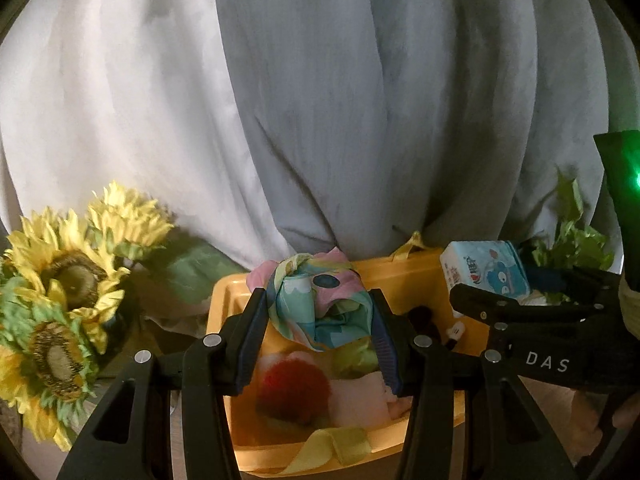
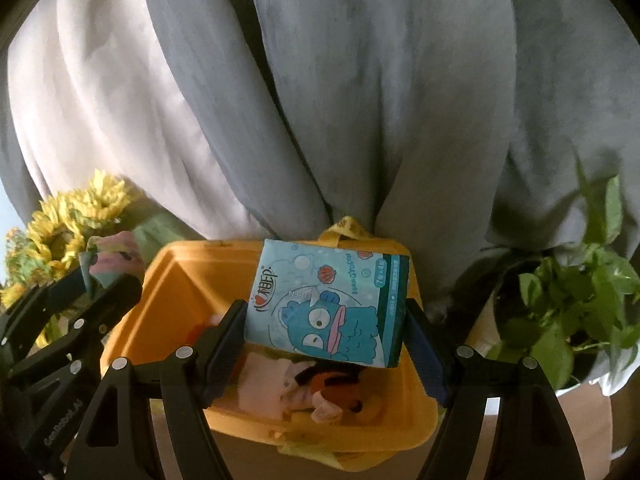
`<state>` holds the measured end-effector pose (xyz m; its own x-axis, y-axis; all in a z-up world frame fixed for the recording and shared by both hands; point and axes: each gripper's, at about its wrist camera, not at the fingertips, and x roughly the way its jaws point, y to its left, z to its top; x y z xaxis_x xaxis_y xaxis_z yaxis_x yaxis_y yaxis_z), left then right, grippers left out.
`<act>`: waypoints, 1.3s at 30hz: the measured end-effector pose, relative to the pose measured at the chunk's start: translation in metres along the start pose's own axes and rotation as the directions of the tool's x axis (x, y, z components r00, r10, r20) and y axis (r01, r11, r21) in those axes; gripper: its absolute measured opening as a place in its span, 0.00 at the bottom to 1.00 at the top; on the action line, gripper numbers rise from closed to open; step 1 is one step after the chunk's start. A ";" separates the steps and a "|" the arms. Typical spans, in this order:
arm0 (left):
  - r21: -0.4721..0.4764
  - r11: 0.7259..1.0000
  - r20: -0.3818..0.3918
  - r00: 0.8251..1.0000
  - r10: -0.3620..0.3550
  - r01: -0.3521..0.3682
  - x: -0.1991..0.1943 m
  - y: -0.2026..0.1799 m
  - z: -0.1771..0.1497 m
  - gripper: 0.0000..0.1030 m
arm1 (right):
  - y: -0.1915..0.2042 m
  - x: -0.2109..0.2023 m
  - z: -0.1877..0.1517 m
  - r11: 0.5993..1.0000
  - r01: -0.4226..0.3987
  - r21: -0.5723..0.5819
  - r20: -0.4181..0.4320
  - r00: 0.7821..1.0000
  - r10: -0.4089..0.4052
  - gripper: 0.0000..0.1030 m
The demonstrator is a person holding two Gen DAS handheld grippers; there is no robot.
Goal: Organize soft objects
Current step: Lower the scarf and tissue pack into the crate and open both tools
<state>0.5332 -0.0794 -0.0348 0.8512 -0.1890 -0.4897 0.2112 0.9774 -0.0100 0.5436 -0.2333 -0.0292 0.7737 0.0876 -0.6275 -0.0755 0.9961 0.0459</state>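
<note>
I'm holding a bunched pastel scarf (image 1: 320, 304) clamped between my left gripper (image 1: 318, 316) pads, and my right gripper (image 2: 326, 320), spread wider, is pinching a blue tissue pack (image 2: 326, 304) by its ends; both are hanging just over the yellow bin (image 2: 180, 280) of soft toys.

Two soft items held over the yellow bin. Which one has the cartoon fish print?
The tissue pack in the right gripper; the left gripper holds a bunched pastel scarf.

yellow bin (image 2: 168, 280) open-topped, half filled, sunflowers (image 1: 60, 280) left, potted plant (image 2: 568, 304) right, curtain (image 1: 320, 100) behind
</note>
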 end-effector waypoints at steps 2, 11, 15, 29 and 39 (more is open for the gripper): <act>0.006 1.000 -0.022 1.000 -0.002 0.002 0.007 0.000 -0.002 0.48 | 0.000 0.007 0.001 1.000 0.004 -0.009 -0.017 1.000 -0.004 0.74; 0.012 1.000 -0.116 0.993 -0.015 0.017 0.035 0.002 -0.009 0.48 | 0.001 0.037 0.000 0.998 0.008 -0.056 -0.100 0.995 -0.013 0.74; 0.012 1.000 -0.160 0.987 -0.021 0.023 0.045 0.002 -0.010 0.48 | 0.002 0.050 -0.003 0.998 -0.004 -0.067 -0.149 0.989 -0.006 0.74; -0.002 0.999 -0.227 0.973 -0.036 0.036 0.055 0.006 -0.014 0.59 | 0.004 0.074 -0.010 0.996 -0.020 -0.088 -0.231 0.973 -0.001 0.75; -0.017 1.000 -0.198 0.980 0.015 -0.019 0.031 0.010 -0.012 0.64 | 0.001 0.053 -0.012 0.995 0.039 -0.097 -0.180 0.982 -0.056 0.78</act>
<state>0.5556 -0.0747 -0.0600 0.7422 -0.1518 -0.6528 0.1868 0.9823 -0.0160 0.5770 -0.2274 -0.0717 0.6507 0.0283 -0.7588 -0.1059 0.9929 -0.0538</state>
